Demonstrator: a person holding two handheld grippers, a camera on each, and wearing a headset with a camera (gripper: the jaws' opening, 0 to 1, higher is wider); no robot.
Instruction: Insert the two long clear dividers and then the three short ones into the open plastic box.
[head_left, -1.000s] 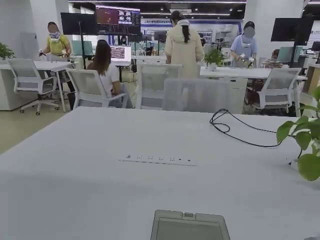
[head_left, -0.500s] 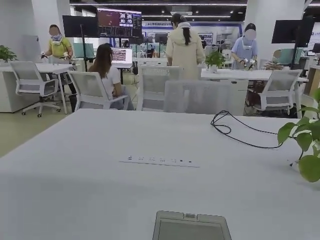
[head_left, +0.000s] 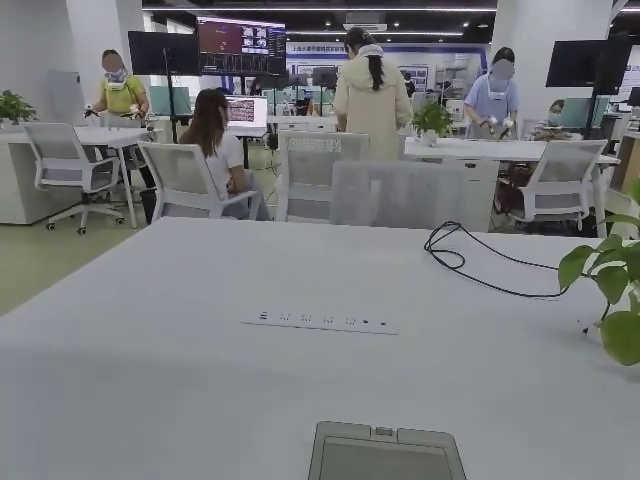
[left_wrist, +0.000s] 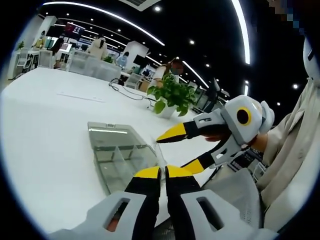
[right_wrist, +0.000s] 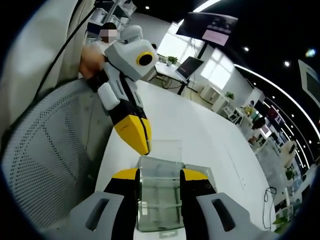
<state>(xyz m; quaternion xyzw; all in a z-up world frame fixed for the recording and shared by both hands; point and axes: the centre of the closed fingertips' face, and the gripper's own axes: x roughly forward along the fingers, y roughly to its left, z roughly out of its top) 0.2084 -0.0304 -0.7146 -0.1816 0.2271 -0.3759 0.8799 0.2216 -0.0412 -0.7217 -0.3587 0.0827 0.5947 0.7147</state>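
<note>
Left gripper (left_wrist: 164, 172): jaws clenched, yellow tips pressed together on a thin clear divider (right_wrist: 166, 149). In the left gripper view the divider appears edge-on as a fine line rising from between the tips. In the right gripper view it is a faint clear sheet held just above the box.

Right gripper (right_wrist: 161, 175): jaws released, tips well apart, nothing between them. It is close beside the left gripper, over the near end of the box.

Open plastic box (head_left: 385, 455): lies flat at the near edge of the tabletop (head_left: 180, 360), roughly midway along it. Partition lines are visible inside, but their number cannot be determined.

Further out, a flush socket strip (head_left: 320, 322) is set in the middle of the tabletop. A black cable (head_left: 470, 262) is looped toward the far right corner. A leafy plant (head_left: 610, 290) stands at the right edge. A mesh chair (right_wrist: 45, 155) stands at the near edge.
</note>
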